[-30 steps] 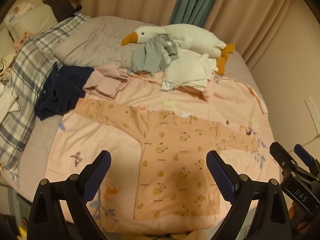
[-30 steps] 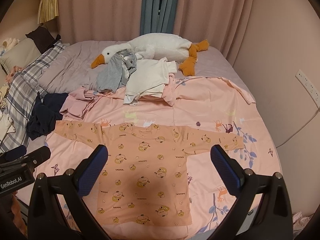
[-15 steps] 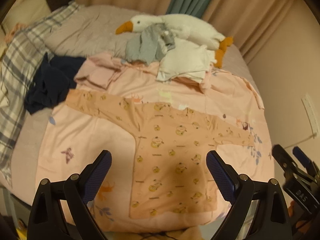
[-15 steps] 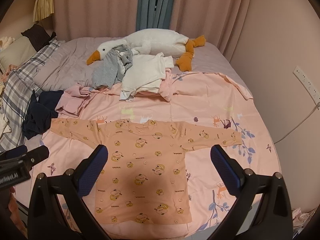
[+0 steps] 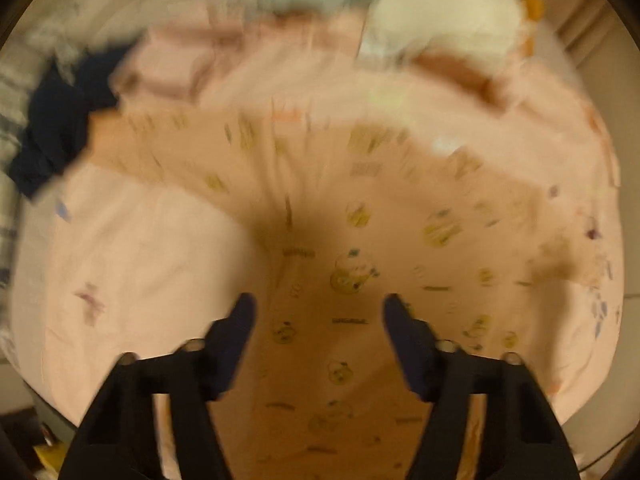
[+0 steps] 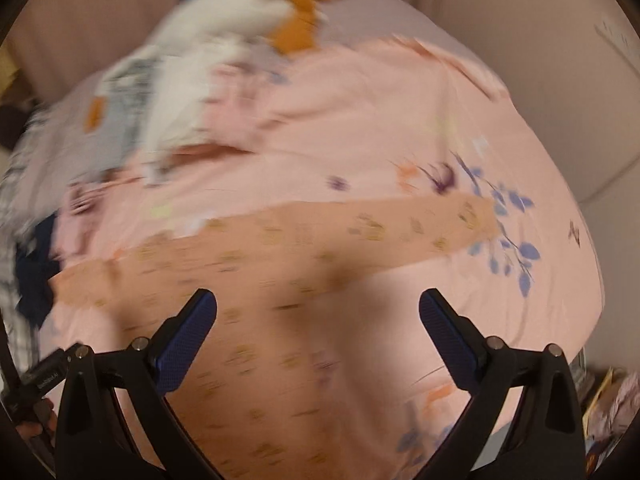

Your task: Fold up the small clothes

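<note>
An orange long-sleeved baby shirt with small yellow prints (image 5: 352, 264) lies flat on the pink bedsheet, sleeves spread; it also shows in the right wrist view (image 6: 280, 264). Both views are motion-blurred. My left gripper (image 5: 318, 312) is open and empty, low over the shirt's body. My right gripper (image 6: 318, 308) is open wide and empty, over the shirt's right side below its right sleeve (image 6: 420, 228).
A pink sheet (image 5: 132, 248) covers the bed. A heap of white and grey clothes (image 6: 176, 92) and a white goose toy with orange feet (image 6: 304, 12) lie at the back. A dark navy garment (image 5: 56, 120) lies at the left. A wall (image 6: 540, 60) stands on the right.
Both grippers have dropped fast toward the shirt, which now fills more of each view. The left jaws have narrowed but stay open. The right gripper has swung toward the shirt's right side.
</note>
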The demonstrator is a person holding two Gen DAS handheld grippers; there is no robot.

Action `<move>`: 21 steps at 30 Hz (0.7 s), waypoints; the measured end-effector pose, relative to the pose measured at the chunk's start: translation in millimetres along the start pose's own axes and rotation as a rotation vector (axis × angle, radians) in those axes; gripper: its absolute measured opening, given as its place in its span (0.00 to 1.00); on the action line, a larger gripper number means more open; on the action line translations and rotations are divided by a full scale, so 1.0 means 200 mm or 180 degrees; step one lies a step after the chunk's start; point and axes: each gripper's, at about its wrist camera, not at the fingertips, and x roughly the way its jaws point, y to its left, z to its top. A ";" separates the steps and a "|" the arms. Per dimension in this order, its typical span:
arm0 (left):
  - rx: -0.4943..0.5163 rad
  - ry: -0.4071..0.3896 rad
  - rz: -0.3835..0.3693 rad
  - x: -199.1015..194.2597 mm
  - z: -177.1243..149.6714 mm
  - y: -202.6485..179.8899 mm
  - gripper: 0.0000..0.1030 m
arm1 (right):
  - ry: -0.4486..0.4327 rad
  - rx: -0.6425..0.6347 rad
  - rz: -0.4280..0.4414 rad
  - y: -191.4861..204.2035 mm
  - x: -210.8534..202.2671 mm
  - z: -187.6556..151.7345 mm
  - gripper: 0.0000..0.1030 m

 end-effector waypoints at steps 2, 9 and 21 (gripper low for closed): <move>-0.0251 0.0294 -0.0012 0.22 0.03 0.04 0.55 | 0.0209 0.0152 -0.0118 -0.21 0.18 0.05 0.95; -0.0667 0.0543 0.0007 0.50 0.00 0.13 0.55 | 0.0549 0.1374 0.0170 -0.89 0.59 0.10 0.93; -0.1346 0.0360 0.0113 0.40 -0.11 0.31 0.30 | 0.0511 0.2946 0.0774 -1.19 0.94 0.03 0.64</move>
